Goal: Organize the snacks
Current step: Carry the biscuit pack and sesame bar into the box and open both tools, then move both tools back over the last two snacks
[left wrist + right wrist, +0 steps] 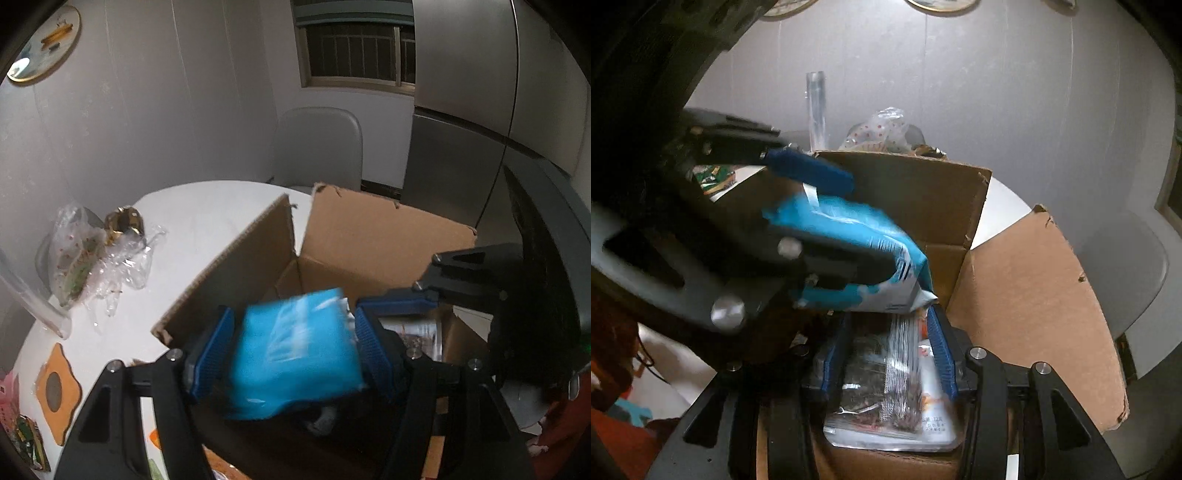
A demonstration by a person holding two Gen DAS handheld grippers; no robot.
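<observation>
While clamped between the blue pads (216, 350) of the left gripper (295, 347), blue snack pouch (295, 350) hangs over the open cardboard box (369, 240), above the near-left part of its mouth. Long axis running forward along the fingers, far end tipped down toward the box interior in the right wrist view. Lower in the box, clear-wrapped snack pack (886, 387) sits between the pads of the right gripper (890, 365); cannot tell whether squeezed or merely straddled. Box stands near the table (184, 229) edge.
</observation>
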